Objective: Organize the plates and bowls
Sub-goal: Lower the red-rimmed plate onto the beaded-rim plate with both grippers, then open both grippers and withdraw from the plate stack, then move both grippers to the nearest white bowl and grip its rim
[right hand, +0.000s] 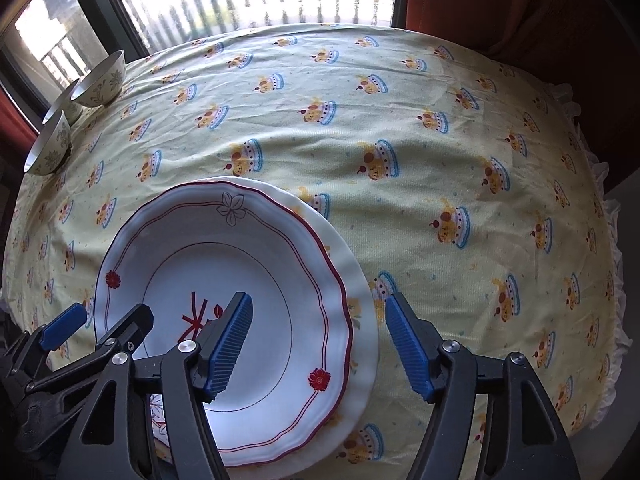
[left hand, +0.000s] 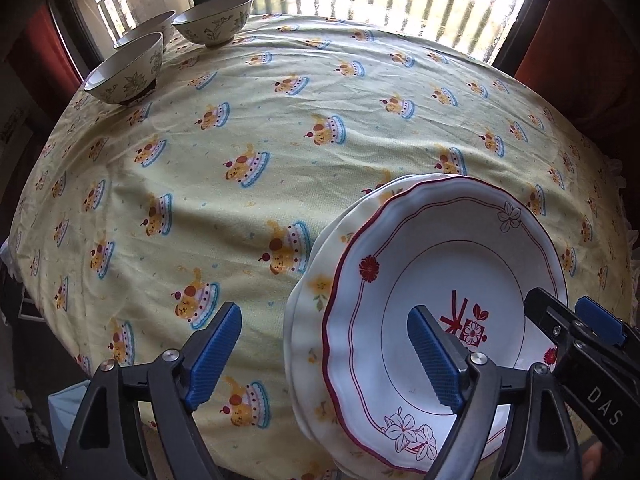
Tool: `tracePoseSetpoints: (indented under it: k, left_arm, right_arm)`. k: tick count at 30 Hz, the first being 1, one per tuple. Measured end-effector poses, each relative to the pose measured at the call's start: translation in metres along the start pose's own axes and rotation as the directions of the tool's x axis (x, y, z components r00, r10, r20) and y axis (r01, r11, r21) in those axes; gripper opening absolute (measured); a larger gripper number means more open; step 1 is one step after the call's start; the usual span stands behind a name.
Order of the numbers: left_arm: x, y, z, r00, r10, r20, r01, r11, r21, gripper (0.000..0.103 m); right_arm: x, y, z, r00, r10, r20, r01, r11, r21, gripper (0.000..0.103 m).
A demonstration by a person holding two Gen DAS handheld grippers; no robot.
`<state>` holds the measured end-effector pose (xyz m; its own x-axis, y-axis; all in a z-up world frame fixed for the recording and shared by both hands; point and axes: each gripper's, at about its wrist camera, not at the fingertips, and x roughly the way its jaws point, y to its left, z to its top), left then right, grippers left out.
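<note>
Both grippers, left [left hand: 324, 356] and right [right hand: 318, 346], hang wide open and empty over the yellow cake-print tablecloth [right hand: 440, 128]. On it the red-trimmed white scalloped plate [right hand: 224, 320] already sits on a cream floral plate [right hand: 362, 312], so the plates look stacked. Three floral ceramic bowls [left hand: 216, 20] stand separately at the far left corner, apparently still to be nested.

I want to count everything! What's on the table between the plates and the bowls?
Nothing but tablecloth lies between the plates and bowls, shown in both wrist views.
</note>
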<state>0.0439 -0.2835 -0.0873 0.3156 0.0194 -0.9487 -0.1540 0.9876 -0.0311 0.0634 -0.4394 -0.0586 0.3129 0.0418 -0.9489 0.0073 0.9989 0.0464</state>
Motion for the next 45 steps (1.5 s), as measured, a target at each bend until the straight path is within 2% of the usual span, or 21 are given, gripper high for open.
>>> tracePoseSetpoints:
  k: [6, 10, 16, 21, 27, 34, 37, 40, 42, 45]
  left_arm:
    - [-0.002, 0.019, 0.007, 0.999, -0.039, -0.006, 0.039, 0.999, 0.005, 0.090]
    - [-0.003, 0.034, 0.017, 0.997, -0.078, -0.012, 0.079, 0.996, 0.045, 0.094]
    - [-0.006, 0.059, 0.039, 0.992, -0.121, 0.020, 0.117, 0.985, 0.130, 0.095]
    - [-0.003, 0.085, 0.057, 0.987, -0.159, 0.002, 0.155, 0.967, 0.200, 0.094]
    - [0.003, 0.129, 0.082, 0.983, -0.185, 0.004, 0.180, 0.960, 0.216, 0.091]
    - [0.009, 0.181, 0.114, 0.984, -0.178, 0.017, 0.169, 0.957, 0.237, 0.086]
    - [0.008, 0.202, 0.129, 0.987, -0.157, 0.042, 0.142, 0.959, 0.246, 0.086]
    - [0.010, 0.223, 0.148, 0.992, -0.107, 0.070, 0.086, 0.963, 0.254, 0.083]
    - [0.009, 0.239, 0.161, 0.992, -0.082, 0.091, 0.059, 0.971, 0.232, 0.079]
    - [0.008, 0.261, 0.181, 0.989, -0.080, 0.123, 0.054, 0.979, 0.198, 0.078]
  right_arm:
    - [-0.007, 0.017, 0.005, 1.000, -0.009, 0.026, 0.009, 1.000, 0.018, 0.076]
    - [-0.009, 0.034, 0.011, 0.999, -0.013, 0.036, 0.012, 0.999, 0.046, 0.077]
    - [-0.013, 0.074, 0.017, 0.998, -0.022, 0.053, 0.016, 0.995, 0.100, 0.077]
    - [-0.016, 0.107, 0.021, 0.995, -0.052, 0.086, 0.040, 0.989, 0.139, 0.077]
    - [-0.014, 0.155, 0.033, 0.992, -0.070, 0.108, 0.052, 0.986, 0.157, 0.077]
    - [-0.001, 0.215, 0.054, 0.991, -0.079, 0.111, 0.057, 0.980, 0.191, 0.077]
    - [0.001, 0.242, 0.066, 0.988, -0.088, 0.125, 0.066, 0.983, 0.174, 0.077]
    - [0.002, 0.271, 0.080, 0.981, -0.109, 0.163, 0.087, 0.987, 0.134, 0.077]
    - [0.003, 0.290, 0.092, 0.979, -0.109, 0.174, 0.089, 0.989, 0.118, 0.077]
    - [0.004, 0.313, 0.109, 0.979, -0.078, 0.190, 0.053, 0.990, 0.131, 0.077]
